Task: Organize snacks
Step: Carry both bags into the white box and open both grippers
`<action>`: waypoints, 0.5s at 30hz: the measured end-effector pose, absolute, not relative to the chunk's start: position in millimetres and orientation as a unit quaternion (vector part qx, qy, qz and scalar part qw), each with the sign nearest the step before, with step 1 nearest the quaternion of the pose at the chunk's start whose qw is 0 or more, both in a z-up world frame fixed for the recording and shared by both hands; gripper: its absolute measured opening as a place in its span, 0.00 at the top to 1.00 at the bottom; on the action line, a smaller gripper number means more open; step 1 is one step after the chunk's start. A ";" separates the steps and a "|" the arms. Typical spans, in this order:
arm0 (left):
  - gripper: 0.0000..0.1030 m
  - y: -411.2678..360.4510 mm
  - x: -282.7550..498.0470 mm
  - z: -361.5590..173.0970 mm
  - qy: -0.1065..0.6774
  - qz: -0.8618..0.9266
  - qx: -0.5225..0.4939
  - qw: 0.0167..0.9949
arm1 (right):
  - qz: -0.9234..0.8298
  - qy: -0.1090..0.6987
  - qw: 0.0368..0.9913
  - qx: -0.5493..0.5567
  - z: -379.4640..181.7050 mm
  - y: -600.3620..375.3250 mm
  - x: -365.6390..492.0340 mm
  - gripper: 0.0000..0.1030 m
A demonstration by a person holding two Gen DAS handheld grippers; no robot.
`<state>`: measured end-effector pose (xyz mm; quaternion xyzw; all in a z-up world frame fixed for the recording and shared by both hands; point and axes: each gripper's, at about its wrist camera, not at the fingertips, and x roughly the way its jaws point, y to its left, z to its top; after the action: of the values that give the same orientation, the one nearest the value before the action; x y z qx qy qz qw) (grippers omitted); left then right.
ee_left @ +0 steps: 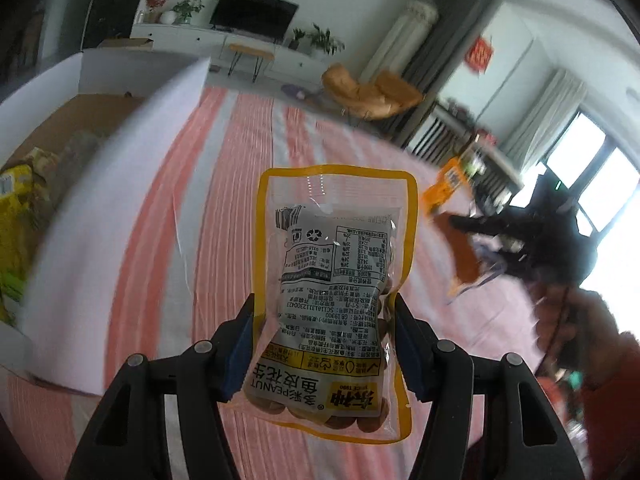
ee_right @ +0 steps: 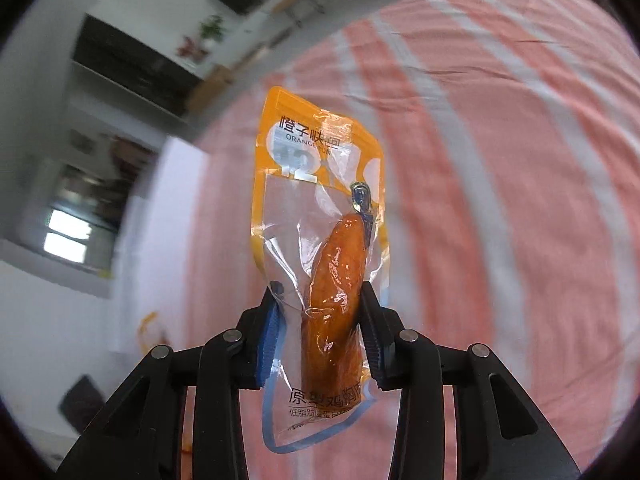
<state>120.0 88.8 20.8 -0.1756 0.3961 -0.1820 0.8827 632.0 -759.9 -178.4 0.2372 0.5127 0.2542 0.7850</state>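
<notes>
Left gripper [ee_left: 325, 344]: black, two-fingered, blue pads, clamped on the lower half of the yellow-bordered clear plastic peanut pouch [ee_left: 334, 300], held clear above the pink-and-white striped bedcover [ee_left: 224, 184].
Right gripper [ee_right: 319, 340]: same build, closed on the orange-and-clear plastic pouch with a glazed sausage [ee_right: 324, 240], also lifted off the bedcover; seen blurred from the left wrist view at the right.
Peanut pouch, handling: light, probably; lumpy nuts inside, film crinkly and slick; slack top half free to flop.
Peanut pouch, hold: across the filled lower part, where the nuts give the pads something firm; the empty sealed border likely to slide.
Sausage pouch, handling: light, soft, glossy film; sausage firm but squashable, so moderate squeeze.
Sausage pouch, hold: pads flanking the sausage body, not the loose film alone.
Likely destination: white-walled cardboard box [ee_left: 132, 148] at the left, with yellow-green packets [ee_left: 16, 216] already inside.
Risk: pouches swinging or slipping during quick moves.
</notes>
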 end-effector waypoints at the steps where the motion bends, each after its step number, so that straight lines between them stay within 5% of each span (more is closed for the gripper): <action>1: 0.41 102.8 121.1 36.5 0.381 -0.182 -0.189 0.886 | 0.273 0.508 0.778 0.251 -169.5 -748.7 635.1 0.62; 7: 0.40 197.0 132.7 90.7 0.332 -0.090 -0.184 0.921 | 0.420 0.474 0.726 0.266 -104.9 -638.4 625.6 0.62; 13: 0.33 290.2 152.1 75.1 0.366 0.077 -0.135 0.918 | 0.510 0.470 0.695 0.190 -73.3 -486.5 598.2 0.60; 15: 0.30 309.9 152.7 65.3 0.377 0.108 -0.133 0.910 | 0.515 0.469 0.703 0.145 -77.9 -442.8 586.1 0.50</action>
<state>152.7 309.9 65.3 -0.1329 0.3766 0.1085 0.9103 586.1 -442.8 -77.9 0.1454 0.4694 0.5147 0.7026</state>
